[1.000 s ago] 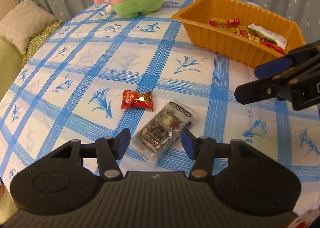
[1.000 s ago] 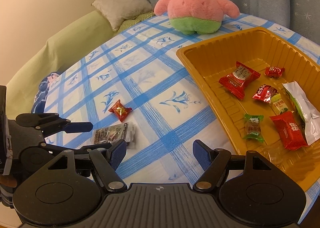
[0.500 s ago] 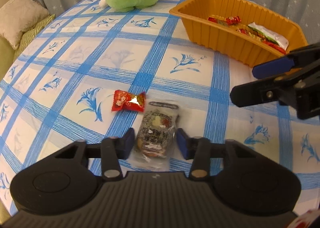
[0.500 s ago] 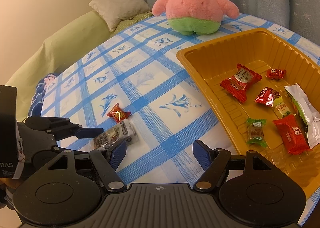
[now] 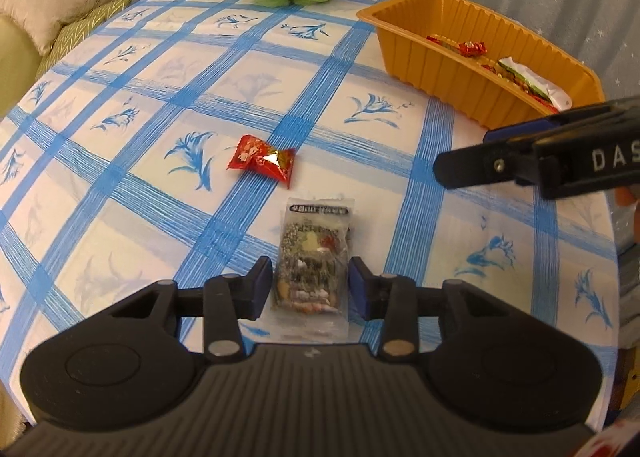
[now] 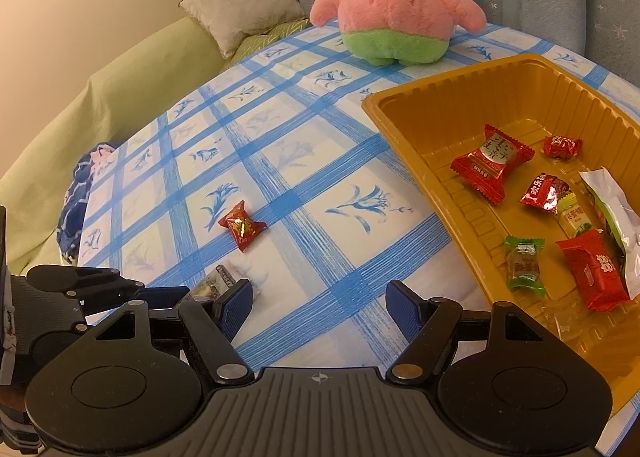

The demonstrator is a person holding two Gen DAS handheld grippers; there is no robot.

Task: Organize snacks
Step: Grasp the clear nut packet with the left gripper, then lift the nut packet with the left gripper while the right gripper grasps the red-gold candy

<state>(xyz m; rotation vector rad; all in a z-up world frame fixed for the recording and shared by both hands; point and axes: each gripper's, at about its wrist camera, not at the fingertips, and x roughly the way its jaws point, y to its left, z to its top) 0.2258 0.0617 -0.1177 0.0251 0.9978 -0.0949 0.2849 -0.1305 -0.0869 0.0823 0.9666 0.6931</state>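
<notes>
Left wrist view: left tool (image 5: 311,284) now down around the clear nut packet (image 5: 313,257), where a second ago the packet lay skewed and ahead of wide-spread fingers. Packet now squared up lengthwise between the blue pads (image 5: 264,277). Jaws narrow after closing in, at this moment easing apart a little, thin slivers of gap showing on both sides, so no firm pinch yet. Packet flat on the desk (image 5: 120,193), near the red candy (image 5: 262,157), well apart from the orange tray (image 5: 472,77). Probably a re-grip needed before any lift toward the tray.

Right wrist view: right tool (image 6: 318,307) unchanged from a second ago, jaws wide, nothing between them, hanging over the desk just beside the tray's near corner. Tray already holding several wrapped snacks. Only the packet and the red candy left outside, so the sorting looks nearly done.
</notes>
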